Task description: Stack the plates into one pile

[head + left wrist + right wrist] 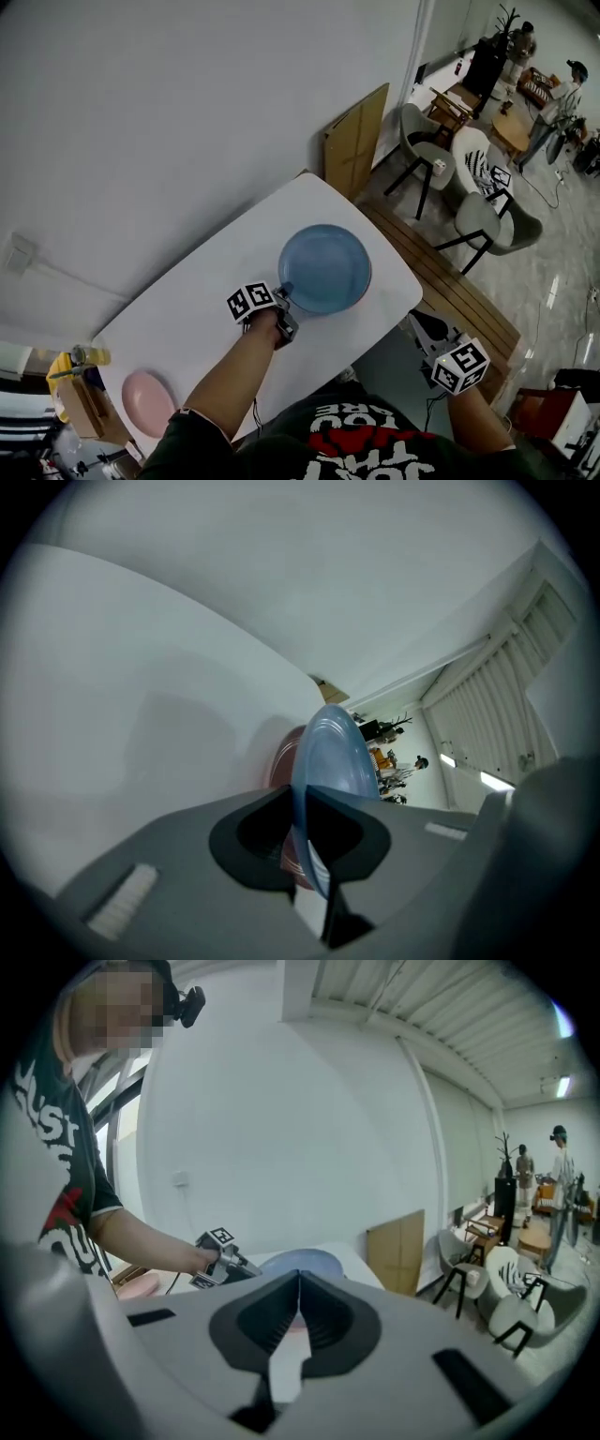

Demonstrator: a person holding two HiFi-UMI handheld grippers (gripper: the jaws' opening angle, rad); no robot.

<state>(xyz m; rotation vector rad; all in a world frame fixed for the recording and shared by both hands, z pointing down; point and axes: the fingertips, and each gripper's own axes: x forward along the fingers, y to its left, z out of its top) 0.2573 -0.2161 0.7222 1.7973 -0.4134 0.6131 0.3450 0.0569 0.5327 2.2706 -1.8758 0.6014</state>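
Note:
A blue plate (pixel 325 267) lies on the white table (pixel 206 281) toward its far end. My left gripper (pixel 284 292) is at the plate's near-left rim and is shut on it. In the left gripper view that rim runs between the jaws (pixel 302 799), with the blue plate (pixel 328 752) seen edge-on. A dark red plate (pixel 283 761) shows just behind the blue one. A pink plate (pixel 148 401) sits apart at the table's near-left end. My right gripper (pixel 422 323) hangs shut and empty off the table's right side. From there its view shows the blue plate (pixel 300 1262) and the left gripper (pixel 225 1265).
A wooden bench (pixel 450 281) runs along the table's right side. A cardboard sheet (pixel 354 141) leans on the wall beyond the table. Grey chairs (pixel 469 202) stand further right and people (pixel 562 94) are far back. A yellow item and a box (pixel 75 384) sit left of the pink plate.

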